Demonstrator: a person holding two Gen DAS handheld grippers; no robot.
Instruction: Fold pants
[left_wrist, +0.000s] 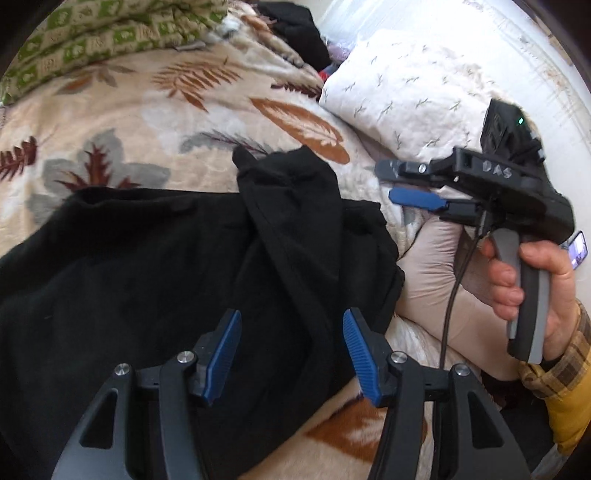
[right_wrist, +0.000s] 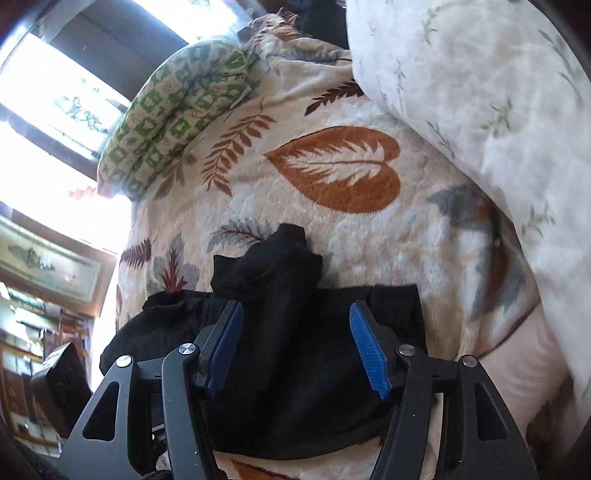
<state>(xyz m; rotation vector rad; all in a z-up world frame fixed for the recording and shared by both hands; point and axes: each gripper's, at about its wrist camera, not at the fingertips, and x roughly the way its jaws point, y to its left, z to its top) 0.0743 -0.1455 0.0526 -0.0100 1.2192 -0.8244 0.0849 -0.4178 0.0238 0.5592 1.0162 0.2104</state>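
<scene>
Black pants (left_wrist: 147, 258) lie bunched on a leaf-patterned blanket (left_wrist: 147, 110), with a folded strip of cloth (left_wrist: 295, 206) draped slantwise across them. My left gripper (left_wrist: 291, 317) hovers over the pants, open, its blue pads apart with nothing pressed between them. A hand in a plaid sleeve (left_wrist: 535, 280) holds my right gripper (left_wrist: 386, 182) just off the pants' right edge, its fingers apart. In the right wrist view the right gripper (right_wrist: 295, 306) is open above the pants (right_wrist: 391, 306), whose bunched end (right_wrist: 284, 254) pokes up past the pads.
A white quilt (left_wrist: 406, 92) lies to the right of the pants and a green patterned pillow (left_wrist: 92, 40) at the far left. Dark clothes (left_wrist: 295, 26) are piled at the back. A pale pink sheet (left_wrist: 424, 266) shows by the bed's edge. Bright windows (right_wrist: 55, 92) fill the left.
</scene>
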